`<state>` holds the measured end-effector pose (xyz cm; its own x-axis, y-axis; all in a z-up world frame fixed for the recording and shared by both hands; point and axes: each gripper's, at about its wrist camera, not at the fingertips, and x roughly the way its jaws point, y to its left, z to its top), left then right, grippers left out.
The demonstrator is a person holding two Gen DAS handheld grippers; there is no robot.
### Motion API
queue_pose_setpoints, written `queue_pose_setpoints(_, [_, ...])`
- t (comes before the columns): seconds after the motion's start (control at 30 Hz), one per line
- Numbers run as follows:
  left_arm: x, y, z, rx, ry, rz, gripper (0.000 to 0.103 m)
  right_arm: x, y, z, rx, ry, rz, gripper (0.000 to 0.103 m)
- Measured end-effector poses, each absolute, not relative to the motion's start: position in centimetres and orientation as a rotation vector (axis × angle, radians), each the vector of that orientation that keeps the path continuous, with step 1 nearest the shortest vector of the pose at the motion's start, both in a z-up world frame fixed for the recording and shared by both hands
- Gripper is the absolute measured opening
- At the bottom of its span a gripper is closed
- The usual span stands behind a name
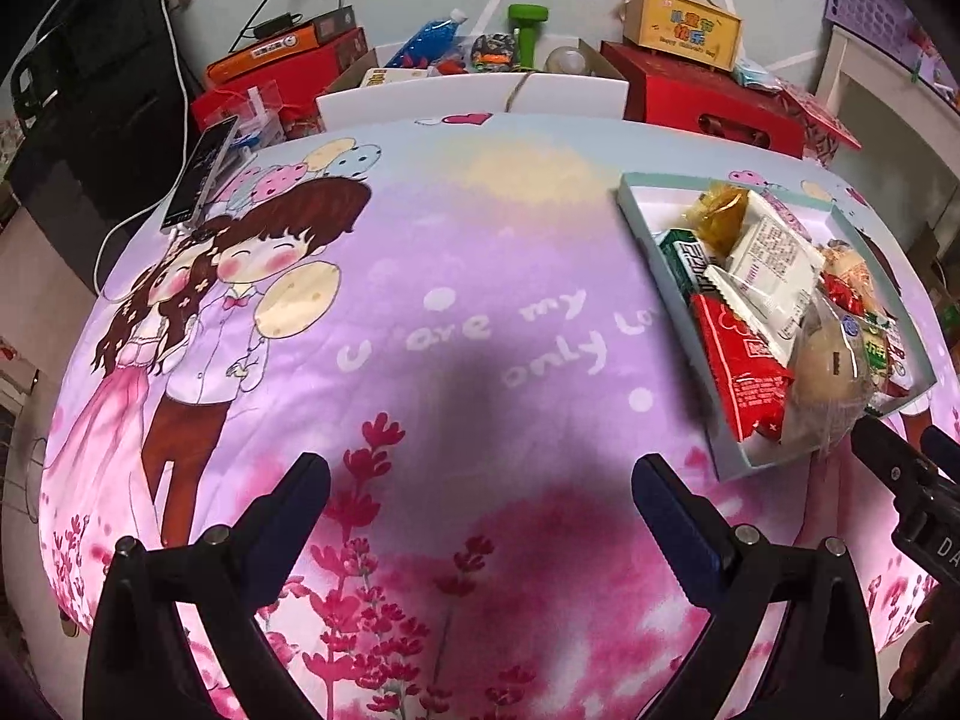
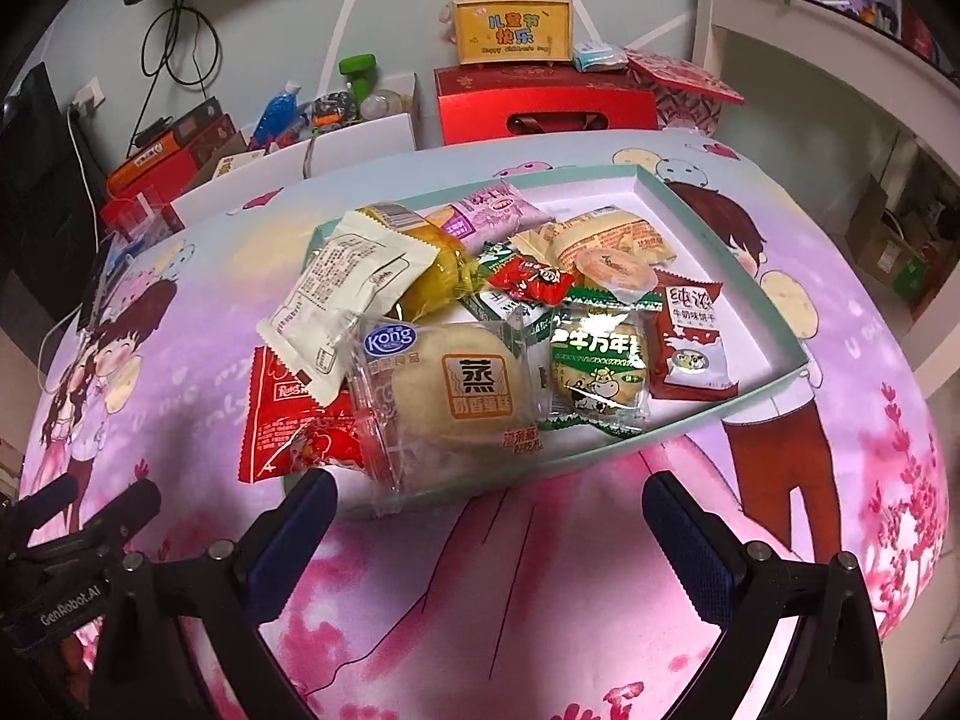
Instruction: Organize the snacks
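Note:
A shallow light-green box [image 2: 708,204] holds several wrapped snacks: a clear-wrapped round steamed cake [image 2: 456,390], a white packet [image 2: 336,300], a red packet [image 2: 288,426], a green cow biscuit [image 2: 600,372] and a dark-red milk biscuit packet [image 2: 690,336]. The cake, white and red packets hang over the box's near-left edge. My right gripper [image 2: 489,516] is open and empty just in front of the cake. My left gripper [image 1: 480,498] is open and empty over bare cloth, left of the box [image 1: 636,210]. The right gripper's fingers [image 1: 888,462] show at the left wrist view's right edge.
The table wears a purple-pink cartoon cloth [image 1: 420,276]. A phone on a cable [image 1: 201,171] lies at its far left edge. Behind the table stand red gift boxes [image 2: 540,102], a yellow carry box [image 2: 510,27], a white carton of bottles [image 1: 468,84] and a white shelf [image 2: 810,90].

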<state>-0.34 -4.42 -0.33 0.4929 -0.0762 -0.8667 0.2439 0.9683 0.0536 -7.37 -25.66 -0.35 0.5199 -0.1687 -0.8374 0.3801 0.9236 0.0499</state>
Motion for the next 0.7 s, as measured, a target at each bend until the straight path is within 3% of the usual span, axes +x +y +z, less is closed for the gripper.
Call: queue_pose_setpoints(0.7, [0.25, -3.82, -1.25, 0.188, 1.091, -0.175, 0.101, -6.93, -24.92, -0.41, 0.159, 0.963, -0.338, 0.103])
